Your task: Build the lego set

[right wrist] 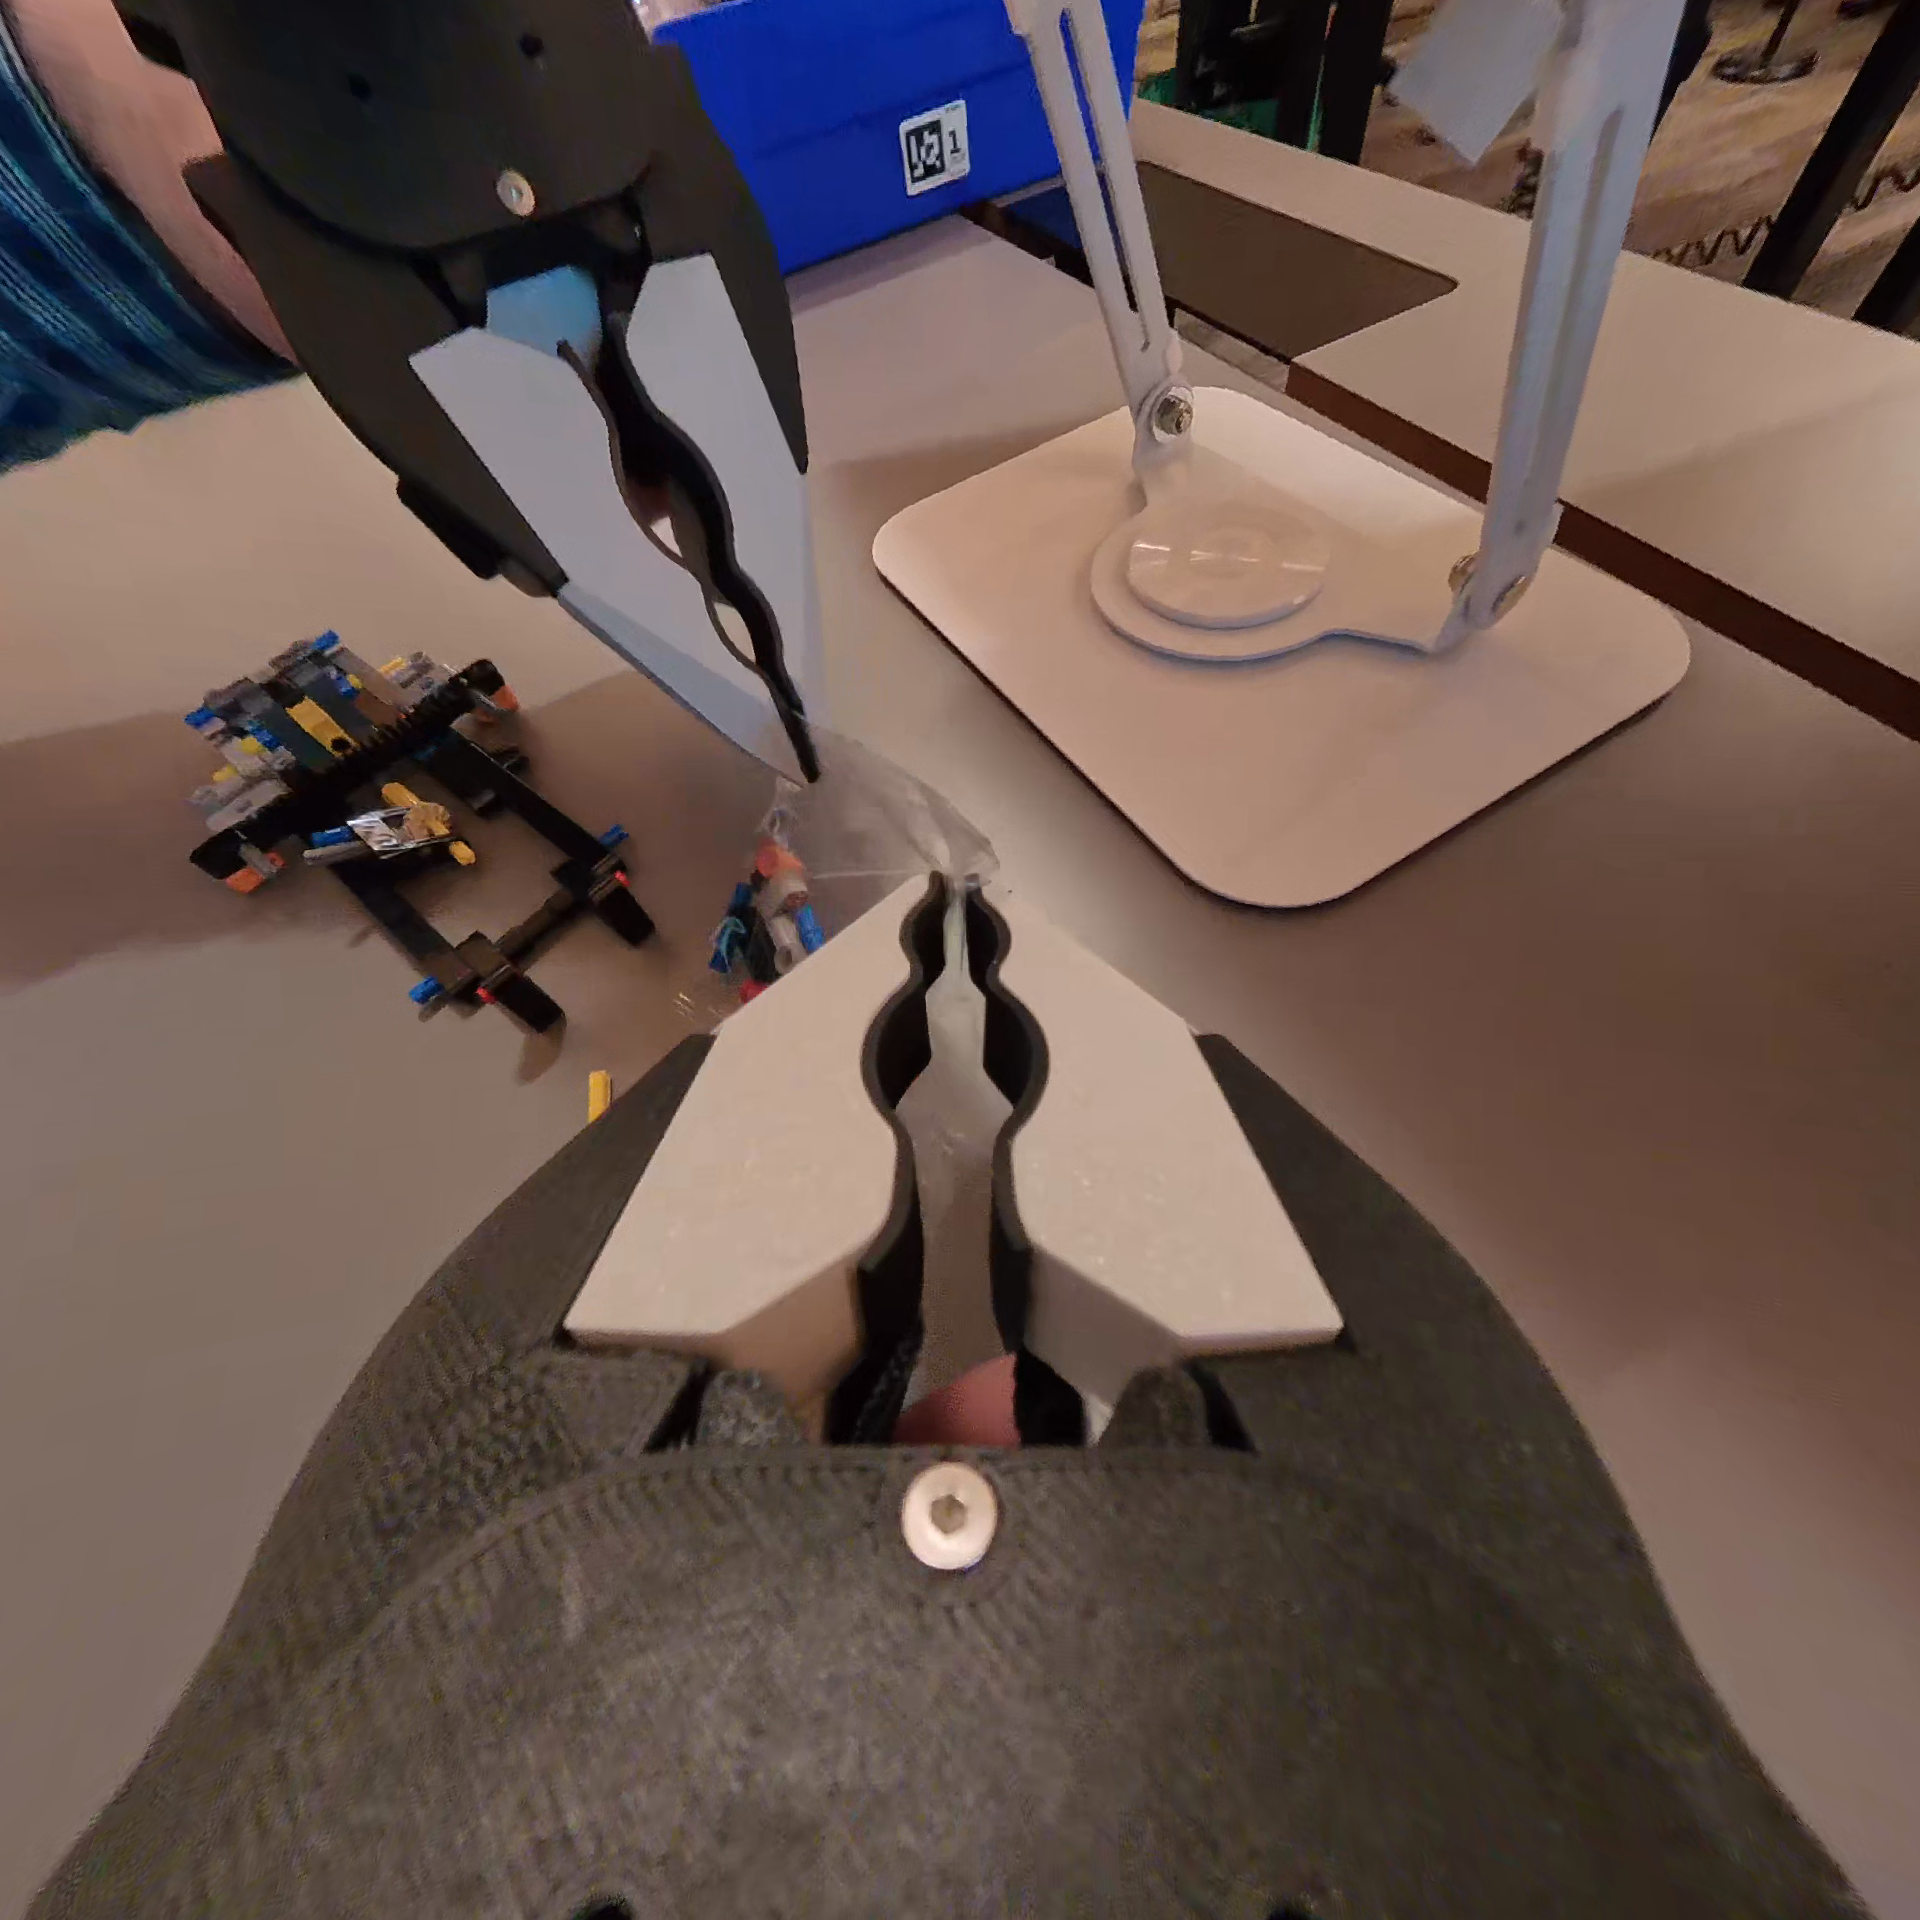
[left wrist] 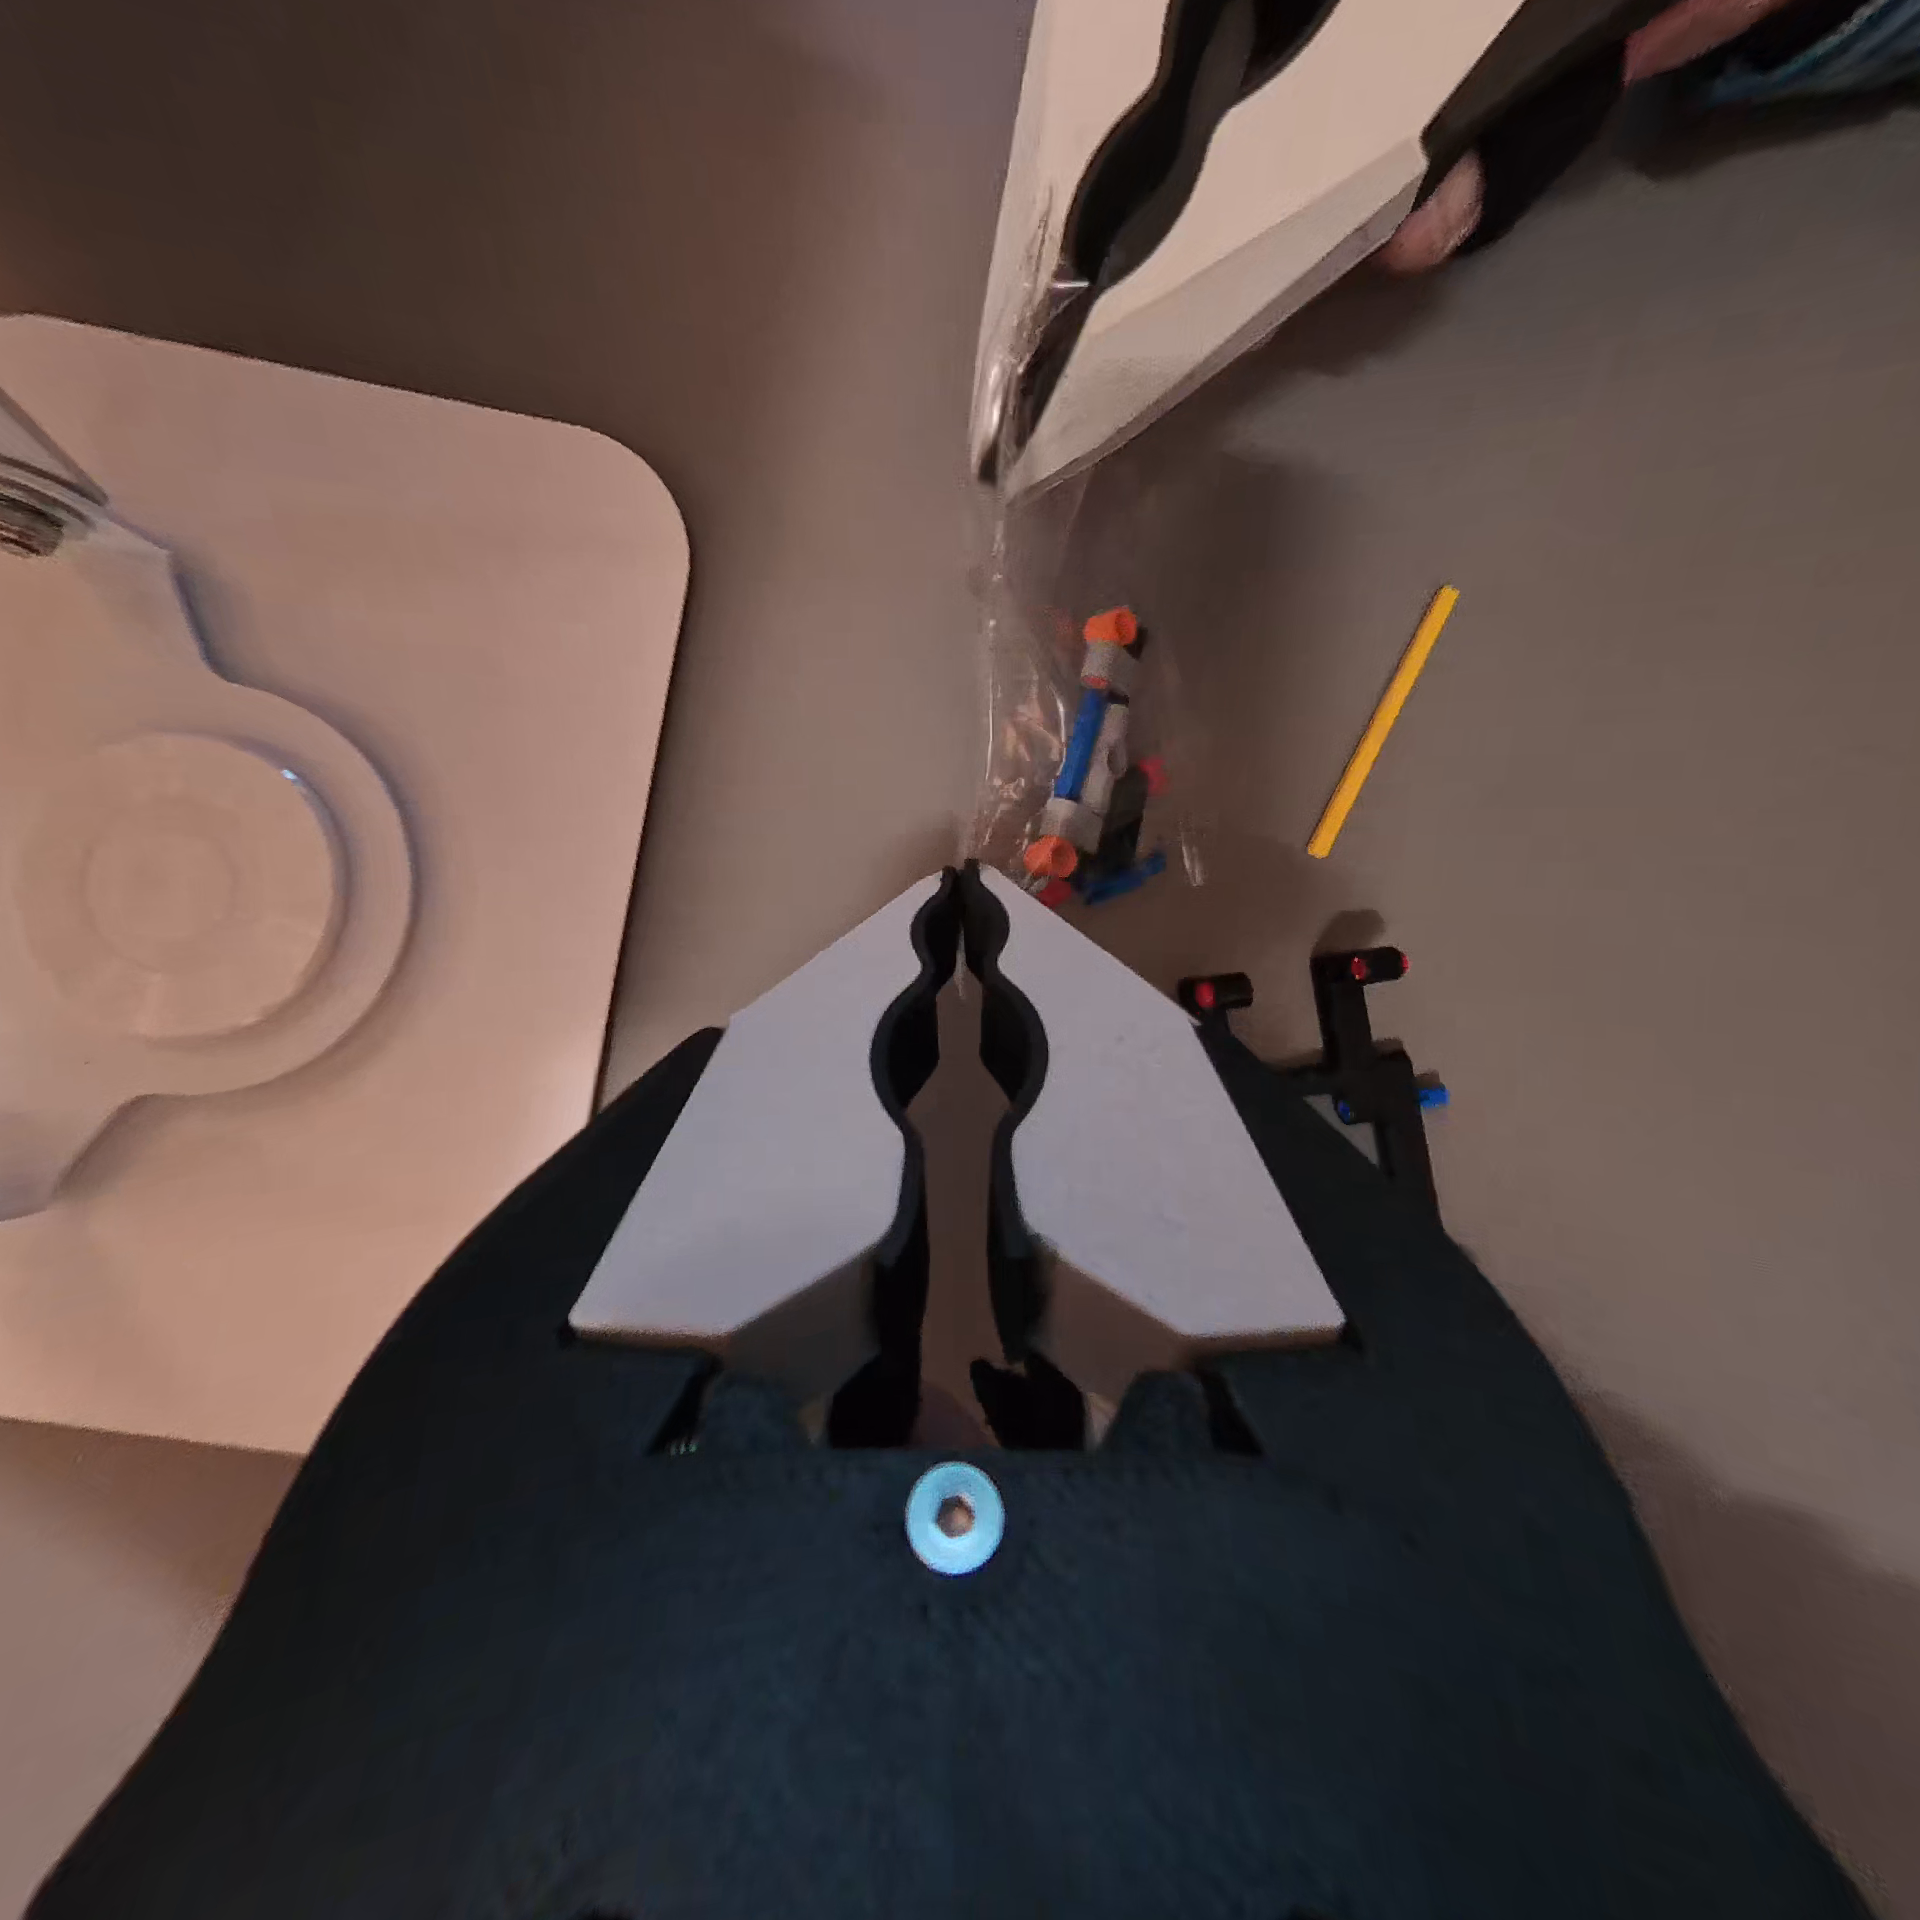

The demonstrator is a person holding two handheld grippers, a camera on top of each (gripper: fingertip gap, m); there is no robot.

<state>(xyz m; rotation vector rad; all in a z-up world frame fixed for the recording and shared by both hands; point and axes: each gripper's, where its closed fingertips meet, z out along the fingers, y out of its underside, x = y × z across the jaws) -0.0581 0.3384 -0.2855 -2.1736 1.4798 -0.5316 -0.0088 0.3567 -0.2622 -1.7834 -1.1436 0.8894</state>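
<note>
In the right wrist view the right tongs (right wrist: 954, 883) are closed on one corner of a clear plastic bag (right wrist: 883, 821), which hangs just above the grey worktop (right wrist: 1455, 1091). The left tongs (right wrist: 808, 771) come down from the upper left and pinch the opposite corner, so the bag is stretched between the two tips. Small lego pieces (right wrist: 774, 914) in orange, blue and grey lie inside the bag, low and to the left of the right tongs. A yellow piece (right wrist: 598, 1096) shows at the left edge of the right tongs. Farther left the half-built black lego frame (right wrist: 416, 810) rests on the worktop, apart from the bag. Far right stands a white stand base (right wrist: 1455, 790), and behind it a blue bin (right wrist: 831, 135).
</note>
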